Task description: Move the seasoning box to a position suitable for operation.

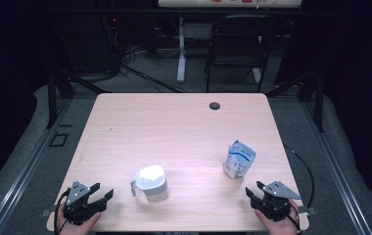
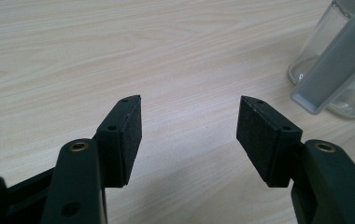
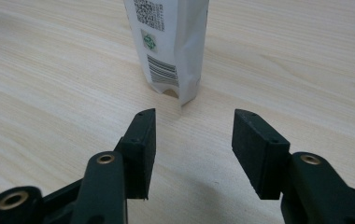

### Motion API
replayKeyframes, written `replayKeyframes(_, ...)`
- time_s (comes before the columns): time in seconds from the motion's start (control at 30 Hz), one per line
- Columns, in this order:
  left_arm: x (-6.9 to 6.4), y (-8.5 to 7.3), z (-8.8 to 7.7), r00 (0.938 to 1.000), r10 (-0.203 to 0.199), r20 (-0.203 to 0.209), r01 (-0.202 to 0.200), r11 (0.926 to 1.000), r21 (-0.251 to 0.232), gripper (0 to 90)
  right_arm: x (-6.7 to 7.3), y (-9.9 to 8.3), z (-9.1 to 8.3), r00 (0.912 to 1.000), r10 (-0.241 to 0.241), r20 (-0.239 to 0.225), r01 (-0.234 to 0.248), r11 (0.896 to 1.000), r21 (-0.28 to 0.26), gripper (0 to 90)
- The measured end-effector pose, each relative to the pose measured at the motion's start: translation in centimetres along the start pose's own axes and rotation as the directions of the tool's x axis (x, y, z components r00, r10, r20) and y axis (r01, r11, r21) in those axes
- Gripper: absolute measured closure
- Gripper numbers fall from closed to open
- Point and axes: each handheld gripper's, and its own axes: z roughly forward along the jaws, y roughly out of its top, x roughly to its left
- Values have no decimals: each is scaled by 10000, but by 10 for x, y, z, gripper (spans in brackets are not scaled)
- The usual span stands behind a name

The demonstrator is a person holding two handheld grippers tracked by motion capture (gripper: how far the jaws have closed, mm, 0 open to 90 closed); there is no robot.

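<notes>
1. My left gripper (image 1: 101,195) sits at the near left corner of the wooden surface (image 1: 174,122), held in my left hand (image 1: 79,223), with its tips pointing toward the middle of the surface.
2. Its jaws stand released, spread wide, with bare wood between the pads (image 2: 131,135) and nothing touching them.
3. A clear pitcher (image 1: 151,182) with a pale lid stands upright just to the right of my left gripper, near the front edge of the surface and apart from the jaws. In the left gripper view its transparent wall and grey handle (image 2: 334,65) rise at the upper right, off to the side of the gap rather than in it.
4. My right gripper (image 1: 254,190) rests at the near right corner, held in my right hand (image 1: 277,224), with its tips pointing inward and away from me.
5. Its jaws are released too, parted with only wood between them.
6. A white and blue pouch (image 1: 239,159) stands upright on the surface just beyond my right gripper. In the right gripper view its lower end, printed with a barcode and a square code, stands straight ahead of the gap (image 3: 173,46), near the tips but not touching either pad.
7. The pitcher and the pouch stand well apart, with open wood between them.
</notes>
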Motion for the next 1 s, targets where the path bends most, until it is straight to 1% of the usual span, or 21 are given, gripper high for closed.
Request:
replayKeyframes(0.1, -2, 3, 0, 9999, 119, 25, -119, 9999, -8, 412, 0, -1, 0, 10000, -31, 21, 31, 10000, 42, 503)
replayKeyframes(0.13, -3, 3, 1, 9999, 134, -27, -134, 9999, -78, 417, 0, -1, 0, 10000, -31, 43, 31, 10000, 39, 502)
replayKeyframes(0.2, -4, 4, 0, 9999, 154, 5, -154, 9999, 25, 418, -1, -2, -2, 10000, -76, 37, 76, 10000, 12, 502)
replayKeyframes(0.27, -6, 4, 1, 9999, 132, 59, -131, 9999, -83, 418, -1, -2, -3, 10000, -77, 33, 77, 10000, -36, 502)
replayKeyframes(0.3, -8, 5, 0, 9998, 166, 70, -165, 9998, -56, 421, -1, -2, -4, 9999, -91, 52, 92, 10000, -32, 502)
replayKeyframes(0.43, -14, 7, -2, 9988, 421, 238, -419, 9991, -75, 421, -1, -1, -9, 9999, -61, 79, 63, 9999, -143, 499)
replayKeyframes(0.5, -17, 7, -3, 9989, 369, 305, -365, 9992, -130, 421, 0, 0, -11, 9999, -68, 78, 70, 9997, -237, 498)
replayKeyframes(0.53, -19, 8, -4, 9987, 368, 348, -366, 9993, -73, 421, 1, 1, -12, 9999, -76, 91, 78, 9996, -282, 498)
replayKeyframes(0.6, -21, 8, -4, 9980, 316, 547, -314, 9995, -32, 421, 2, 1, -13, 9999, -65, 84, 68, 9994, -336, 498)
replayKeyframes(0.63, -23, 8, -4, 9979, 326, 564, -321, 9994, -101, 421, 2, 2, -12, 10000, -43, 74, 46, 9994, -344, 498)
replayKeyframes(0.7, -26, 8, -5, 9965, 362, 759, -358, 9993, -67, 421, 3, 3, -11, 9999, -133, 65, 135, 9995, -284, 498)
replayKeyframes(0.77, -29, 9, -6, 9961, 375, 800, -373, 9993, -39, 421, 5, 5, -11, 9998, -172, 52, 174, 9995, -268, 498)
replayKeyframes(0.8, -30, 9, -7, 9956, 393, 853, -389, 9992, -59, 421, 7, 5, -10, 9999, -161, 9, 162, 9992, -369, 496)
replayKeyframes(0.83, -32, 9, -7, 9955, 332, 883, -316, 9993, -195, 421, 7, 5, -10, 9999, -161, 9, 162, 9992, -369, 496)
replayKeyframes(0.87, -33, 10, -8, 9950, 341, 938, -327, 9993, -161, 422, 8, 5, -10, 9997, -231, -38, 230, 9992, -324, 496)
replayKeyframes(0.9, -35, 11, -8, 9948, 321, 966, -300, 9993, -227, 422, 9, 5, -9, 9996, -280, -7, 280, 9990, -348, 495)
replayKeyframes(0.97, -38, 13, -8, 9934, 412, 1067, -383, 9989, -286, 428, 10, 5, -9, 9995, -324, -6, 323, 9990, -315, 495)
replayKeyframes(1.0, -40, 13, -9, 9928, 460, 1106, -437, 9988, -233, 459, 11, 6, -9, 9997, -257, -6, 257, 9991, -330, 495)
